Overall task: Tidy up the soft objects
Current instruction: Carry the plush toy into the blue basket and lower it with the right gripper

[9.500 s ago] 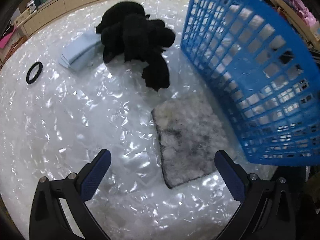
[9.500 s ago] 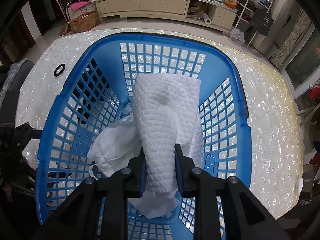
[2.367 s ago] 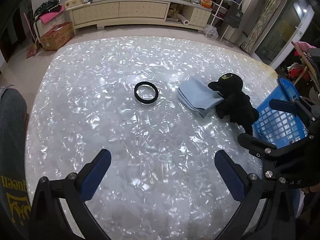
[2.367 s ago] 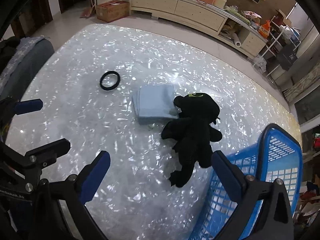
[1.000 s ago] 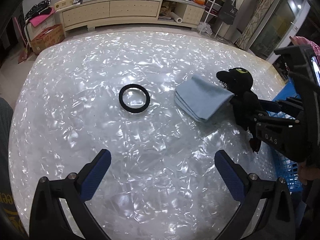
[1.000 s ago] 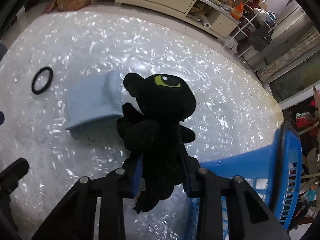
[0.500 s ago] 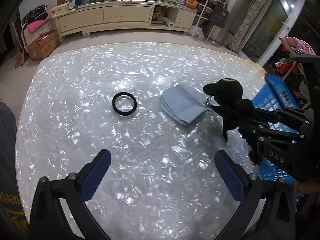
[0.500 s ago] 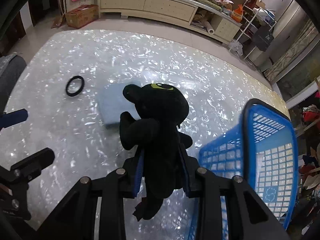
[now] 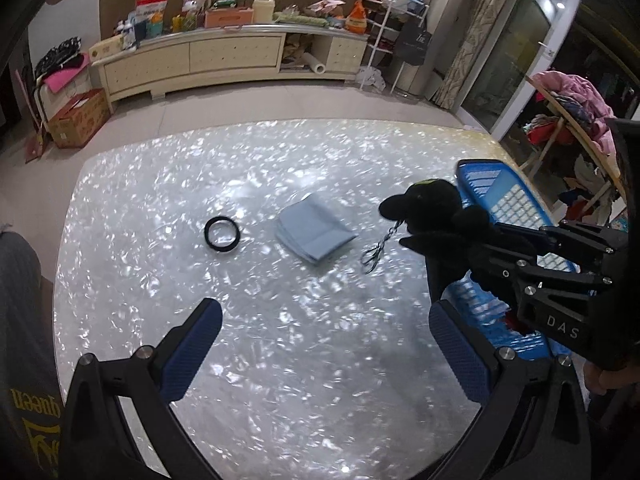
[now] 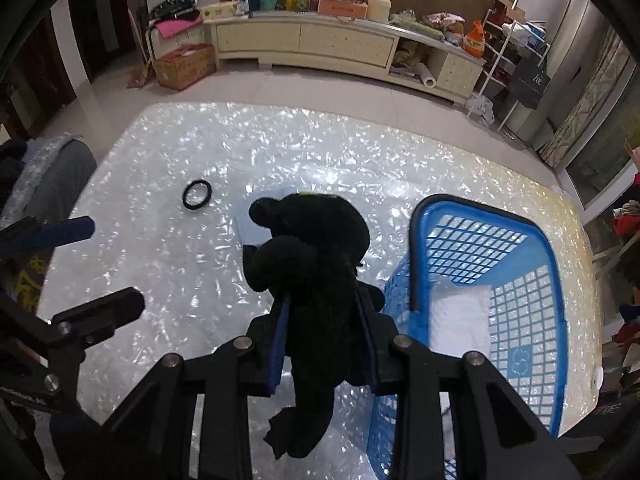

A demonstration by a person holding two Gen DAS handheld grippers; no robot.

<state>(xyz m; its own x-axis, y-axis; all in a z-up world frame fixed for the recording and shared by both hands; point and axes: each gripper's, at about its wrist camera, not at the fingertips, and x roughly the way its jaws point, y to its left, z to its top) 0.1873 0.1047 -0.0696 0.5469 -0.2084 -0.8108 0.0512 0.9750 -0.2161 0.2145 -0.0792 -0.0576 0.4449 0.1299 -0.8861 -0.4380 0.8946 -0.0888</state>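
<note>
- Table [image 9: 168, 184]: pearly white top with a glossy mottled sheen, filling the middle of both views; its far edge curves against a pale tiled floor [image 9: 256, 100].
- Right gripper [image 10: 324, 344]: lower centre of the right wrist view, blue pads clamped on the black plush toy [image 10: 316, 280], which is held above the table; the toy's head sits at frame centre and its tail dangles toward the lower edge.
- In the left wrist view the same toy [image 9: 436, 220] is at right centre, with a small metal chain [image 9: 378, 246] hanging from it.
- Left gripper [image 9: 326, 354]: bottom of the left wrist view, blue pads spread wide, nothing between them.
- Blue basket [image 10: 540, 320]: lattice plastic, right of centre in the right wrist view, just beside the toy; a white textured cloth [image 10: 460, 324] lies inside.
- Folded pale-blue cloth [image 9: 314, 232]: flat on the table at centre of the left wrist view.
- Black ring [image 9: 222, 234]: on the table, left of the cloth and apart from it.
- Room: long cream sideboard [image 9: 224, 56] along the far wall, top of frame, cluttered with boxes and bottles; cardboard box [image 9: 76, 118] on the floor at upper left; white wire rack [image 9: 396, 48] at upper right; pink clothing heap [image 9: 572, 96] at the right edge.
</note>
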